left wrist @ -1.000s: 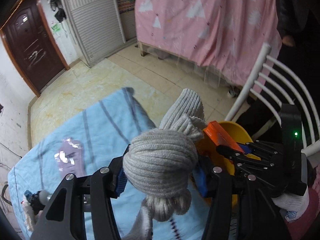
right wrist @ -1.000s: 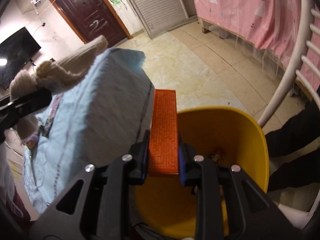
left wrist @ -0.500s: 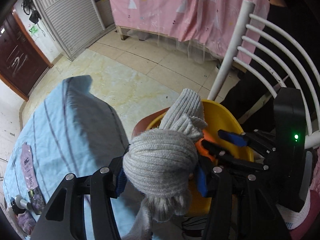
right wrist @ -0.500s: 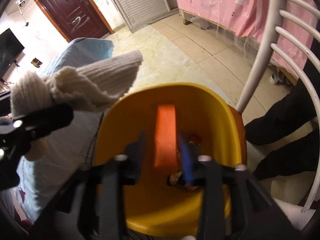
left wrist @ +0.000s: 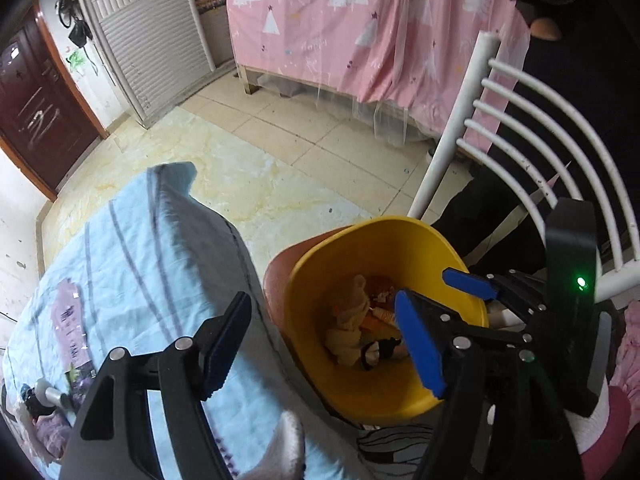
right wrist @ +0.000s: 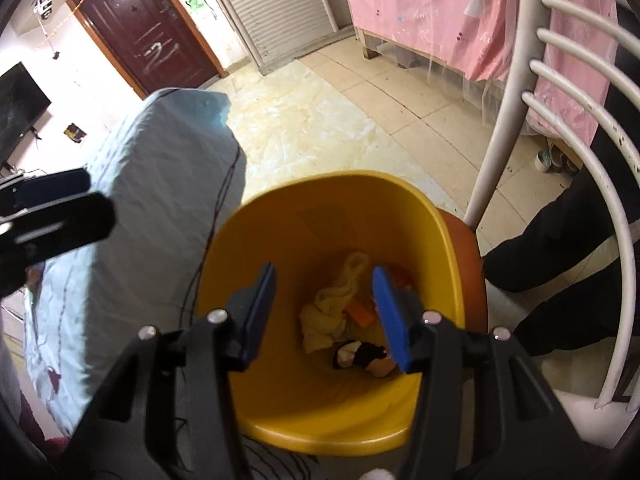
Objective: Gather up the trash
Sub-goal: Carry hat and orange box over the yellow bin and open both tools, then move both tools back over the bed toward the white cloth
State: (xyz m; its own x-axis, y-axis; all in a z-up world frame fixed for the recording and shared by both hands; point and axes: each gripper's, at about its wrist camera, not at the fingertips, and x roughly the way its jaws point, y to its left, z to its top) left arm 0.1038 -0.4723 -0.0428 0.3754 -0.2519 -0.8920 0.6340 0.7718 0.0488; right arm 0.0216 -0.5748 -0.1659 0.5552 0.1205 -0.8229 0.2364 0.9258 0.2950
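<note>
Both grippers hang above the yellow bin (right wrist: 320, 408). The left gripper (left wrist: 320, 344) has just opened wide and is empty; the right gripper (right wrist: 322, 312) stands partly open, empty. The cream knit item (right wrist: 328, 312) and orange piece (right wrist: 360, 314) lie inside the bin. Wrappers (left wrist: 70, 320) on the bed remain.

Tiled floor (left wrist: 304, 148), brown door (right wrist: 152, 28), pink curtain (left wrist: 360, 28), white chair (right wrist: 560, 160)

left gripper (left wrist: 320, 344) opened, dropped knit sock (right wrist: 332, 304) into yellow bin (right wrist: 280, 412) | right gripper (right wrist: 324, 312) released orange block (right wrist: 360, 314) there
</note>
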